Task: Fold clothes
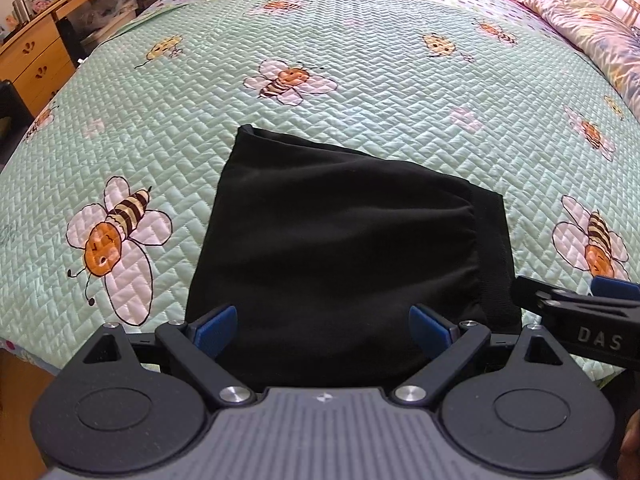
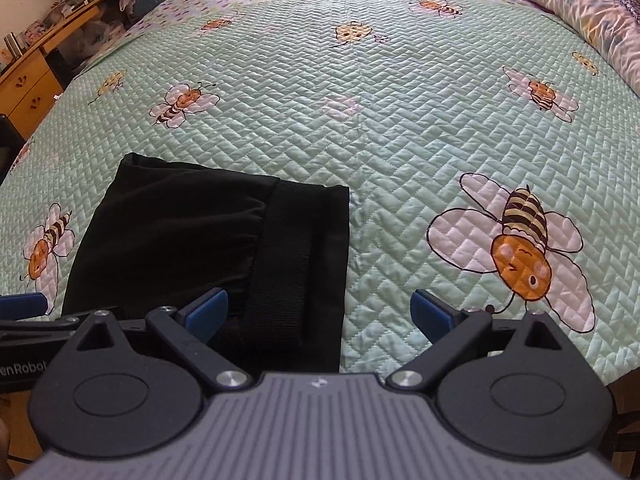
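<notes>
Bee-print quilt (image 1: 360, 80) bears folded black garment (image 1: 328, 240) — both grippers' fingers (image 1: 218, 330) spread, empty.

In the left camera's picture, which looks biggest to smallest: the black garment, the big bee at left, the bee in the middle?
1. Black garment
2. Big bee at left, though it lies nearer the camera
3. Middle bee

Black garment (image 1: 340, 248) folded flat on quilt, waistband at right.

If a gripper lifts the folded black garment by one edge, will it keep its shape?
Probably not. The black garment looks soft, with gathered wrinkles near its ribbed band, so it would likely droop and unfold. It seems thin and light. The quilted bedspread may let it slide when pushed.
</notes>
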Tool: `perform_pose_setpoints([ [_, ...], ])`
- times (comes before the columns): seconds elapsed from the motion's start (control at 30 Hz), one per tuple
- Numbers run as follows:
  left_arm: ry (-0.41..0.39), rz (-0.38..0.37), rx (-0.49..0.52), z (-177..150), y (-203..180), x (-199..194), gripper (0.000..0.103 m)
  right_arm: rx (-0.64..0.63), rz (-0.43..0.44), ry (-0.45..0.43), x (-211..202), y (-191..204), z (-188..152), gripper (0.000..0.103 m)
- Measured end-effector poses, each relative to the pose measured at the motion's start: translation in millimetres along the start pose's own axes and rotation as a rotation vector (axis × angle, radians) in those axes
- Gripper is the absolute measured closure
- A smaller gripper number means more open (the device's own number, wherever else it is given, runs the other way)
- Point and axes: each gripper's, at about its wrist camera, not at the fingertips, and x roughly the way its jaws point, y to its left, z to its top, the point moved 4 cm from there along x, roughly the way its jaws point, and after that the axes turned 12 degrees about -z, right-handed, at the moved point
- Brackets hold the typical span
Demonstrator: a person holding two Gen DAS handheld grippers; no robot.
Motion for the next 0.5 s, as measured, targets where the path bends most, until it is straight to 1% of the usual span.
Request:
perform_pose_setpoints([
  [0.13, -0.009, 0.009, -0.01, 2.1, 4.8, -1.1, 0.009, 0.012, -0.001, -0.012, -1.0, -4.5, 1.6, 0.005],
  [0.5, -0.024, 0.033, -0.033, 6.1, 15.8, -3.0, 0.009, 0.055, 0.002, 0.0, 3.9, -15.5, -1.5, 0.005],
])
